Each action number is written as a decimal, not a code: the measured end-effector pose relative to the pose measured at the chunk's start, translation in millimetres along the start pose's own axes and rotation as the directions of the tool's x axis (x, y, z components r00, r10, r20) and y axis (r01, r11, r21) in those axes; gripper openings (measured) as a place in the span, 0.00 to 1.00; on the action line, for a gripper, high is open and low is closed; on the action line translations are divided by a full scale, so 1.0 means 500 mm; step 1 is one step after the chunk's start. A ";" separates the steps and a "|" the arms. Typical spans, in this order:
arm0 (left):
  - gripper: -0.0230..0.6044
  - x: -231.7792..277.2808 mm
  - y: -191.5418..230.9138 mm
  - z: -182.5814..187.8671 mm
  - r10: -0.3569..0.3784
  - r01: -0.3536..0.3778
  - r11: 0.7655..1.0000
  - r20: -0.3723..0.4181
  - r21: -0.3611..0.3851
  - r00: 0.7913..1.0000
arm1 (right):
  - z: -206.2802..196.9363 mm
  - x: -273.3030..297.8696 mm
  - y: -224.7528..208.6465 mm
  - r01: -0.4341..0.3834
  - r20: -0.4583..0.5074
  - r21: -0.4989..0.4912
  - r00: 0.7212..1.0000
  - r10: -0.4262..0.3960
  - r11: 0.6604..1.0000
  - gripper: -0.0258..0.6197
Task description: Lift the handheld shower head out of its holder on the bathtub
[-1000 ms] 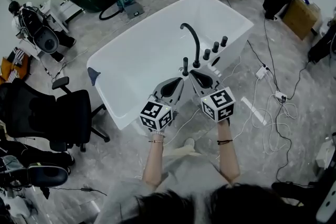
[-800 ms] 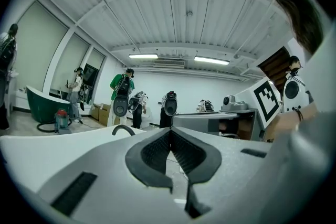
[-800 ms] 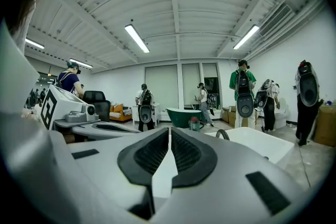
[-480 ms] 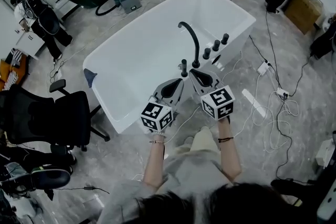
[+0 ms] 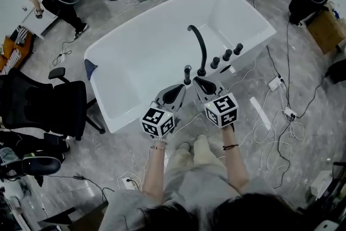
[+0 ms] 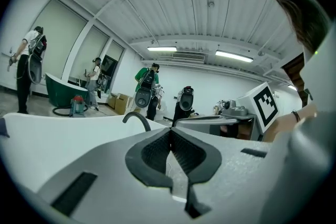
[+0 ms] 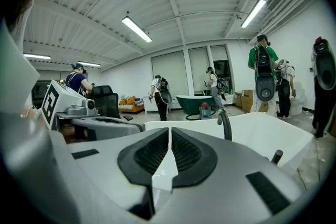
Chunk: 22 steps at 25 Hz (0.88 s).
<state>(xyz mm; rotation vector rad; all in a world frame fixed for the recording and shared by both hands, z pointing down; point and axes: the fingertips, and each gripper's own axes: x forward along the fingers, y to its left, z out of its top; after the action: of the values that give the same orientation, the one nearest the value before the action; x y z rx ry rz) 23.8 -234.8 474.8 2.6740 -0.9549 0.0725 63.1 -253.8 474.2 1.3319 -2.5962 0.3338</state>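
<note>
The left gripper [image 5: 180,87] and the right gripper [image 5: 197,80] both had their jaws pressed together on nothing. Their tips sat side by side, near the handheld shower head [image 5: 187,73], which stood upright in its holder on the near rim of the bathtub [image 5: 151,51], beside the curved spout [image 5: 199,43]. By my judgement nothing was done yet: opening, grasping and lifting remained. Cables [image 5: 281,121] and an office chair [image 5: 48,108] lay on the grey floor around.
</note>
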 end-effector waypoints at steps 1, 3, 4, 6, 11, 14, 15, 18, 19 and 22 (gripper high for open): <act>0.04 0.008 0.003 -0.008 0.012 -0.012 1.000 -0.001 -0.010 1.000 | -0.007 0.006 -0.006 -0.017 -0.007 -0.001 1.000 0.017 1.000 0.04; 0.04 0.022 0.011 -0.020 0.034 -0.034 0.999 -0.002 -0.026 0.999 | -0.018 0.020 -0.016 -0.050 -0.017 -0.004 0.999 0.050 0.999 0.04; 0.04 0.026 0.017 -0.025 0.046 -0.046 0.998 -0.001 -0.033 0.999 | -0.024 0.028 -0.020 -0.064 -0.020 -0.006 0.998 0.064 0.998 0.04; 0.04 0.034 0.029 -0.038 0.070 -0.070 0.996 0.002 -0.047 0.998 | -0.041 0.045 -0.031 -0.083 -0.026 -0.010 0.996 0.083 0.996 0.04; 0.04 0.053 0.071 -0.092 0.110 -0.111 0.991 -0.020 -0.080 0.994 | -0.113 0.098 -0.060 -0.096 -0.063 0.007 0.993 0.096 0.995 0.13; 0.04 0.065 0.101 -0.132 0.119 -0.122 0.988 -0.040 -0.095 0.992 | -0.157 0.134 -0.083 -0.085 -0.074 0.026 0.993 0.087 0.996 0.15; 0.04 0.070 0.110 -0.147 0.122 -0.126 0.987 -0.047 -0.100 0.991 | -0.172 0.143 -0.090 -0.084 -0.078 0.030 0.993 0.086 0.996 0.16; 0.04 0.081 0.133 -0.192 0.128 -0.136 0.984 -0.068 -0.112 0.989 | -0.220 0.169 -0.106 -0.086 -0.097 0.033 0.991 0.089 0.996 0.18; 0.04 0.086 0.141 -0.206 0.129 -0.137 0.984 -0.073 -0.113 0.989 | -0.236 0.178 -0.109 -0.089 -0.105 0.025 0.990 0.091 0.996 0.19; 0.04 0.098 0.172 -0.241 0.139 -0.148 0.981 -0.075 -0.124 0.987 | -0.281 0.216 -0.111 -0.107 -0.136 -0.016 0.985 0.104 0.994 0.21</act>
<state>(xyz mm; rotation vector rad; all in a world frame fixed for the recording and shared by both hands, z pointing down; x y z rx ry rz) 14.4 -292.4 619.4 2.4666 -1.0914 0.1249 57.6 -327.7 644.7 1.1254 -2.5548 0.3950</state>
